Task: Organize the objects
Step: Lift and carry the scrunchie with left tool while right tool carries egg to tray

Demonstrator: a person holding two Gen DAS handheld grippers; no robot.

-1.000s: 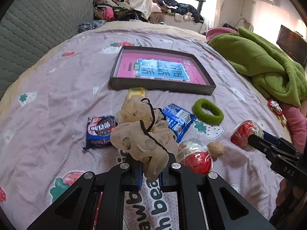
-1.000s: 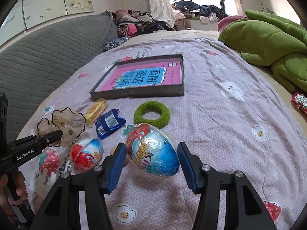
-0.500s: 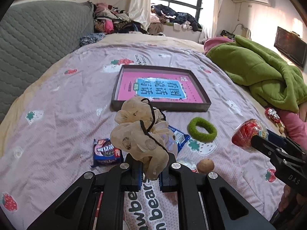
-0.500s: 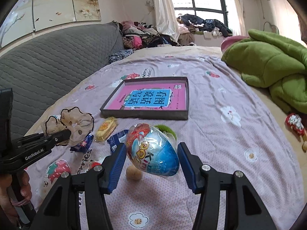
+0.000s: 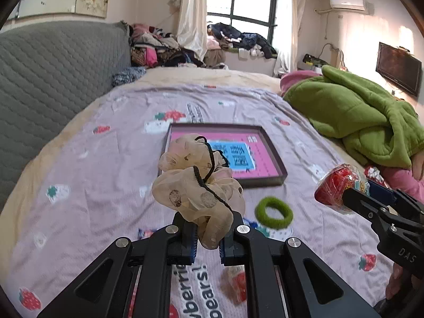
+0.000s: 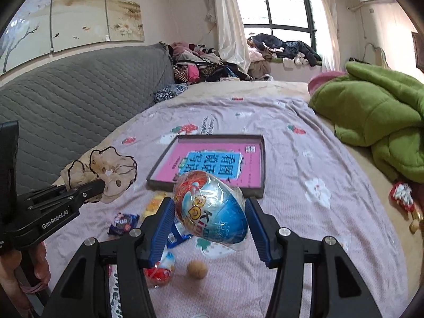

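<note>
Your left tongs [image 5: 207, 241] are clamped tight on the beige scrunchie [image 5: 197, 182], held above the bed [image 5: 92, 185]. Your right tongs [image 6: 210, 228] grip the wrapped toy egg [image 6: 212, 206] at a wide span. Carry both over the shallow tray [image 6: 261, 159], lower until they nearly touch its floor, then release.

Black fingers [image 6: 169, 220], blue ribbed pads

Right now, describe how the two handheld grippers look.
Both are black angular frames with silver bolts and ribbed blue pads. The left gripper reads "GenRobot.AI" along its side in white. The right gripper shows "DAS" on its side. A bare hand holds the left one's handle.
</note>
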